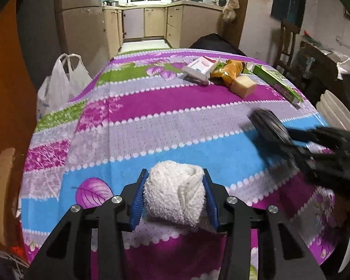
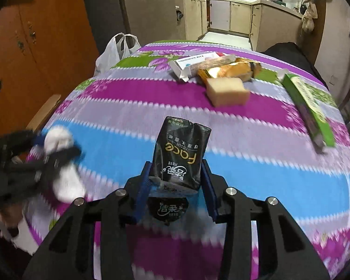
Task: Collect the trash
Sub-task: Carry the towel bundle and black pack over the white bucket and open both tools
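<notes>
My left gripper [image 1: 174,172] is shut on a white crumpled paper wad [image 1: 172,193], its blue pads pressing both sides just above the striped tablecloth [image 1: 151,121]. In the right wrist view that wad [image 2: 58,137] shows blurred at the left, in the left gripper [image 2: 53,149]. My right gripper [image 2: 176,163] is shut on a black tissue packet [image 2: 182,149], held upright over the cloth. The same packet [image 1: 268,126] appears blurred at the right of the left wrist view. Farther back lie a white carton [image 1: 198,68], an orange wrapper [image 1: 228,70], a pale yellow block [image 1: 243,86] and a long green box [image 1: 277,81].
A white plastic bag [image 1: 60,81] hangs off the table's far left edge. Orange wooden cabinets [image 2: 35,46] stand to the left. A dark chair back [image 1: 212,42] sits beyond the far edge, and a kitchen opens behind it.
</notes>
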`<control>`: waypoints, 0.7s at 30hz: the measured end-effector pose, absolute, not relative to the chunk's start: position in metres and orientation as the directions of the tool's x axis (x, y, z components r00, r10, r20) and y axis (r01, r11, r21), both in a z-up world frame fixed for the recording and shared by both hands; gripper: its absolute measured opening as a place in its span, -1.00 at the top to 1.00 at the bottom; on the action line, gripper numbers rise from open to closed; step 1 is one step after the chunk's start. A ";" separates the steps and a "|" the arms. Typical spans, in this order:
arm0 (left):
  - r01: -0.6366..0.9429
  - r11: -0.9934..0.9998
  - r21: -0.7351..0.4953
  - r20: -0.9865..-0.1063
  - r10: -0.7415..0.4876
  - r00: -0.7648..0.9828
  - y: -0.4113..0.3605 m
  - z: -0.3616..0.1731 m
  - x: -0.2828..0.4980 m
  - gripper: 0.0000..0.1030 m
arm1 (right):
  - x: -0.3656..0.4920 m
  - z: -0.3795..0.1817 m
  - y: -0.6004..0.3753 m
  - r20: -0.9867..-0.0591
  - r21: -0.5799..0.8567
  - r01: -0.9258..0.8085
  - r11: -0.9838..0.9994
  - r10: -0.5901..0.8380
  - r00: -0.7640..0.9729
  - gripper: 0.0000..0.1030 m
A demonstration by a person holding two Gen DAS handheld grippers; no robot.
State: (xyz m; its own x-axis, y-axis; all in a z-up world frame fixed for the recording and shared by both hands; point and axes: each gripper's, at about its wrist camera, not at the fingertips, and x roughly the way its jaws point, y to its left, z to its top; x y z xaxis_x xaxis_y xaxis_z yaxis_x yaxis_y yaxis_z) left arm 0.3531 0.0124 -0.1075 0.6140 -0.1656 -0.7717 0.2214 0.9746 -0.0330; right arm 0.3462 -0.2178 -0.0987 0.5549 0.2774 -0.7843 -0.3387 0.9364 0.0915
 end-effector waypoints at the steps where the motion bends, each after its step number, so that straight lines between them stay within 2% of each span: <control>1: 0.219 0.975 -0.019 -0.768 -0.155 0.622 0.008 -0.104 0.353 0.12 | 0.341 -0.097 -0.220 -0.783 0.092 -0.341 0.935 0.280 0.556 0.24; 9: 0.242 0.969 0.058 -0.742 -0.120 0.660 -0.031 -0.082 0.361 0.12 | 0.307 -0.079 -0.240 -0.770 0.088 -0.350 0.933 0.287 0.571 0.24; 21: 0.298 0.949 0.108 -0.707 -0.138 0.694 -0.090 -0.064 0.371 0.12 | 0.290 -0.071 -0.268 -0.766 0.079 -0.313 0.946 0.259 0.588 0.23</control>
